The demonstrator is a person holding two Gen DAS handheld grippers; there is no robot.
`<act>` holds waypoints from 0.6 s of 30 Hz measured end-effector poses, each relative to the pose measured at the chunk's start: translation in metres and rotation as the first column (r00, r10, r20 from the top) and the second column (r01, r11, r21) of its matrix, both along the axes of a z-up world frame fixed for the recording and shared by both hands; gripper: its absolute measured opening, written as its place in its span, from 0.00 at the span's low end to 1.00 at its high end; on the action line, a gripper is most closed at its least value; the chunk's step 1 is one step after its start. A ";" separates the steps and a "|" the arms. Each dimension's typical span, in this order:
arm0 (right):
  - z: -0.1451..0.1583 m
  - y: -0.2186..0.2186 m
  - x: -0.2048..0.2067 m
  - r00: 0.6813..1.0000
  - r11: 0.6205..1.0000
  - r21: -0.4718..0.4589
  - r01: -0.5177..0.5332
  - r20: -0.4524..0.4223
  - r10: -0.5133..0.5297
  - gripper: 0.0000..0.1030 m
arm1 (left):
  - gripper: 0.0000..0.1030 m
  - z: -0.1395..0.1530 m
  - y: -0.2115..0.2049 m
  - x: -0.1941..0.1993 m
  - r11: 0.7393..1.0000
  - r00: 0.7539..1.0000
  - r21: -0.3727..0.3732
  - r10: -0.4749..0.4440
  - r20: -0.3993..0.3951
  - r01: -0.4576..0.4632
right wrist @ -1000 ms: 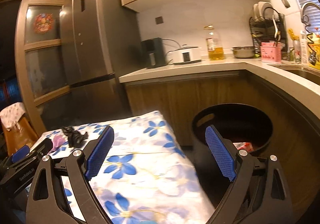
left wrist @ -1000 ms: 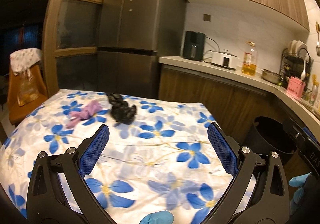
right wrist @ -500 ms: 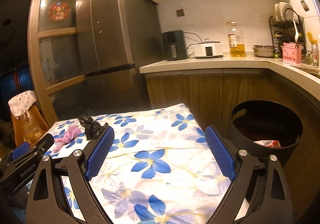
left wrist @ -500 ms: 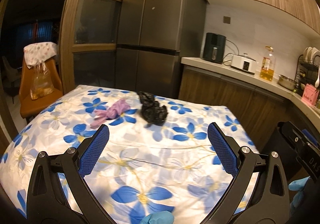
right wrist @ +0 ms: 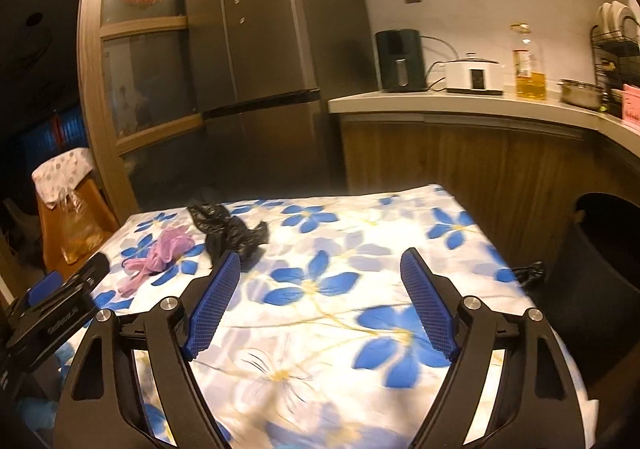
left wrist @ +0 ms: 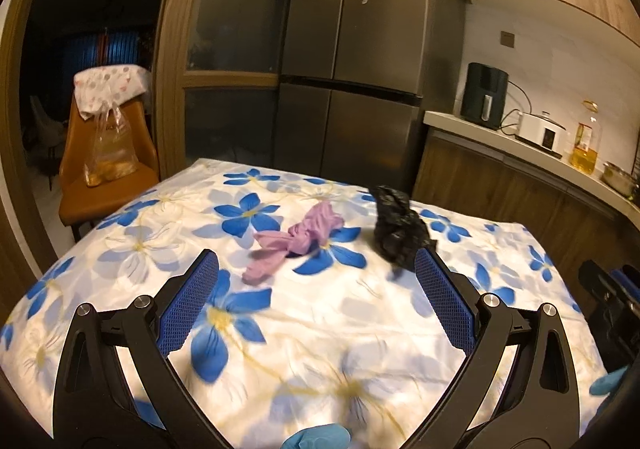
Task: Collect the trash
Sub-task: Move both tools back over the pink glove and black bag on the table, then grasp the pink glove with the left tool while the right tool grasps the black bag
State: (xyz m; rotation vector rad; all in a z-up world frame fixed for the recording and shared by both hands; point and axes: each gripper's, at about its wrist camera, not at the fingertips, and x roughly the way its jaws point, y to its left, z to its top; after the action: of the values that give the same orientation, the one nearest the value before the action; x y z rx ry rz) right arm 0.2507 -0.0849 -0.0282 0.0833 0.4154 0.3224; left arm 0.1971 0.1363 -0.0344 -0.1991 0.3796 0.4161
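Both my grippers hang spread and empty over the flowered table.

The table [left wrist: 120,241] fills the lower frame in both views; the dark bin [right wrist: 600,249] stands at the right edge of the right view. My left gripper [left wrist: 316,289] and right gripper [right wrist: 320,293] gape at bottom centre. A crumpled black bag [left wrist: 396,229] lies centre-right, the smaller purple glove [left wrist: 300,237] just left of it, apart.
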 end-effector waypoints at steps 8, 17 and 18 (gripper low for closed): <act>-0.009 0.030 0.029 0.999 0.999 -0.017 -0.031 -0.019 0.030 0.77 | 0.94 -0.012 0.029 0.055 0.999 0.999 -0.048 0.013 -0.052 -0.016; -0.013 0.057 0.059 0.998 0.999 -0.008 -0.048 -0.032 0.048 0.76 | 0.76 -0.028 0.050 0.099 0.996 0.987 -0.088 0.021 -0.162 -0.035; -0.013 0.060 0.062 0.998 0.999 -0.009 -0.051 -0.031 0.051 0.76 | 0.71 -0.032 0.053 0.103 0.994 0.983 -0.104 0.015 -0.181 -0.035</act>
State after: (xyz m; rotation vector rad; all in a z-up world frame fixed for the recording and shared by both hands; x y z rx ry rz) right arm 0.3124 -0.0248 -0.0412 0.0677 0.4503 0.3698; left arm 0.3001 0.1892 -0.0667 -0.2716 0.5780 0.4403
